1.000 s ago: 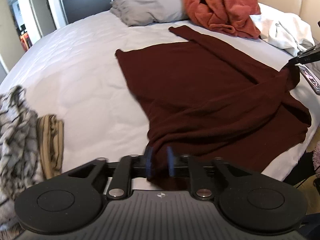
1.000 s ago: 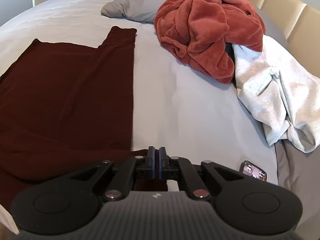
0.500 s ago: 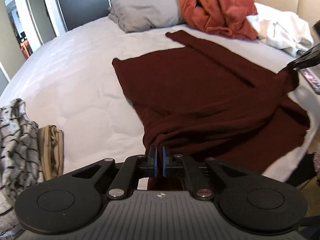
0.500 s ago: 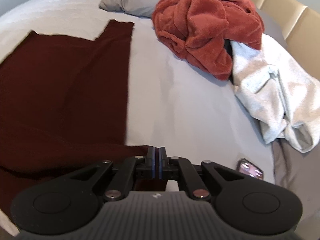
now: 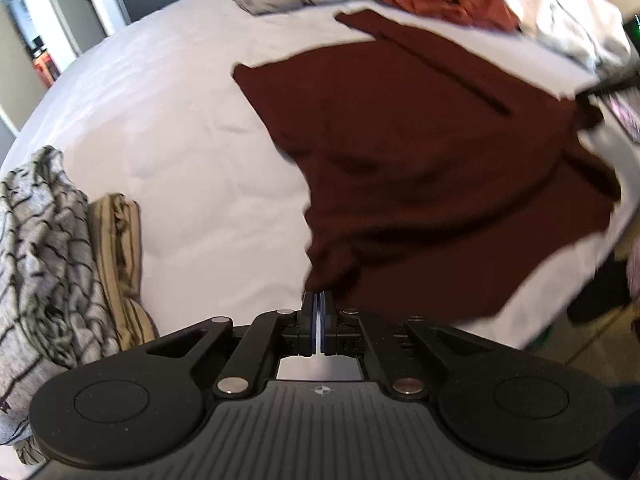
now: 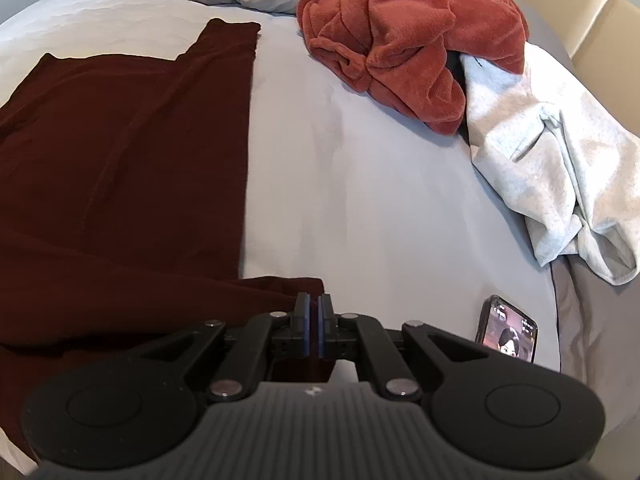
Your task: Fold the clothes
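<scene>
The left gripper [image 5: 317, 300], open a second ago, has now been clamped on the near edge of the maroon garment [image 5: 420, 152] spread on the bed [image 5: 168, 128], the right gripper [image 6: 314, 304] already pinching its other corner, so lifting can begin.

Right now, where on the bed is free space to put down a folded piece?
Bare sheet lies between the maroon garment and the striped pile, and between that garment and the orange fleece. The headboard side is crowded; a phone lies near the edge.
</scene>
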Demonstrator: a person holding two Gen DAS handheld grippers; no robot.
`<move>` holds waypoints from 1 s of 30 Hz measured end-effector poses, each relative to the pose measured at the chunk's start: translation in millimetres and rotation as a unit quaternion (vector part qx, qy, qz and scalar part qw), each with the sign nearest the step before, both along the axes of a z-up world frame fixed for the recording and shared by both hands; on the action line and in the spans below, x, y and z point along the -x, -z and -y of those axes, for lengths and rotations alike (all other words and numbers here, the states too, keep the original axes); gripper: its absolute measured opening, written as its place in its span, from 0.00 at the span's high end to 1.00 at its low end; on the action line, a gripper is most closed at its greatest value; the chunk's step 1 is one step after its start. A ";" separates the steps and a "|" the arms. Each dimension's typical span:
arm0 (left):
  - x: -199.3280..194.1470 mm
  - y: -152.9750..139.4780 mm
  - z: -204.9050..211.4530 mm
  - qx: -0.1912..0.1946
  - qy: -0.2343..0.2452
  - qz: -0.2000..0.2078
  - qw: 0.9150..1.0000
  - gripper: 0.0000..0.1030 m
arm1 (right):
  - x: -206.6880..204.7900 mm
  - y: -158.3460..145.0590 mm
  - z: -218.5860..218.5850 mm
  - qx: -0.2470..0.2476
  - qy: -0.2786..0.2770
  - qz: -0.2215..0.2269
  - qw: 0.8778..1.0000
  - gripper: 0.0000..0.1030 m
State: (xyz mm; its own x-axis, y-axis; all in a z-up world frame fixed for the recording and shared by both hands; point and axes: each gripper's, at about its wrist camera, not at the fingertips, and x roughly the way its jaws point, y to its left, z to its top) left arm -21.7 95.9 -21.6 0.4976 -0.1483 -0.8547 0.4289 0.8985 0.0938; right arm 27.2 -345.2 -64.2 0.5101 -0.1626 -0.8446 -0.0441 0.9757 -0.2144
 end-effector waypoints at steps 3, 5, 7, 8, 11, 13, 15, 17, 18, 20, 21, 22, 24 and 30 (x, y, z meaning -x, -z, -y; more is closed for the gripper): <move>-16.0 -15.6 -3.0 0.038 -0.028 0.007 0.999 0.91 | 0.2 0.1 0.5 -0.002 0.001 -0.001 1.000 0.95; -32.6 -22.9 -3.8 0.064 -0.046 0.001 0.997 0.82 | 0.7 0.1 0.7 -0.002 0.000 0.000 1.000 0.95; -50.8 -25.9 -5.6 0.083 -0.062 -0.014 0.994 0.76 | 1.2 0.0 0.4 -0.002 -0.001 0.000 1.000 0.95; -60.4 -24.5 -6.3 0.089 -0.070 -0.023 0.993 0.76 | 1.2 -0.1 0.0 -0.001 -0.003 0.000 1.000 0.95; -86.3 -17.2 -11.0 0.118 -0.109 -0.056 0.985 0.76 | 1.4 0.9 -1.5 0.000 -0.006 0.000 1.000 0.95; -100.9 -8.2 -13.7 0.147 -0.131 -0.076 0.977 0.76 | 1.5 1.1 -2.7 0.000 -0.007 -0.001 1.000 0.95; -113.0 -0.1 -12.0 0.170 -0.150 -0.095 0.969 0.76 | 1.2 0.6 -4.1 -0.001 -0.009 0.000 1.000 0.95; -127.9 7.2 -7.9 0.183 -0.164 -0.110 0.963 0.76 | 0.6 -0.1 -5.9 -0.001 -0.012 0.001 1.000 0.95; -134.3 10.8 -5.1 0.186 -0.168 -0.116 0.961 0.76 | 0.3 -0.3 -6.8 -0.001 -0.013 0.001 1.000 0.95; -145.3 18.6 2.0 0.185 -0.175 -0.129 0.958 0.76 | -0.3 -0.3 -7.7 -0.002 -0.017 0.000 1.000 0.95; -150.7 22.2 5.2 0.186 -0.178 -0.135 0.957 0.76 | -0.2 -0.1 -7.6 -0.002 -0.018 0.000 1.000 0.95; -154.7 24.4 8.0 0.187 -0.179 -0.140 0.956 0.76 | 0.0 0.1 -7.4 -0.002 -0.020 -0.001 1.000 0.95; -160.8 28.7 15.4 0.176 -0.175 -0.149 0.957 0.76 | -0.1 0.5 -5.6 -0.004 -0.021 -0.002 1.000 0.95; -164.7 35.3 22.0 0.117 -0.170 -0.147 0.967 0.97 | 6.5 -13.3 -1.9 -0.008 -0.032 0.003 0.999 0.95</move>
State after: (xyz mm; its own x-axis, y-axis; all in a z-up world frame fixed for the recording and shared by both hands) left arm 142.9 73.9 -56.9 0.2914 -0.2264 -0.9294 0.0824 0.9739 -0.2114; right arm 20.7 -343.3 -50.9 0.5233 -0.1153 -0.8443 -0.1054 0.9744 -0.1984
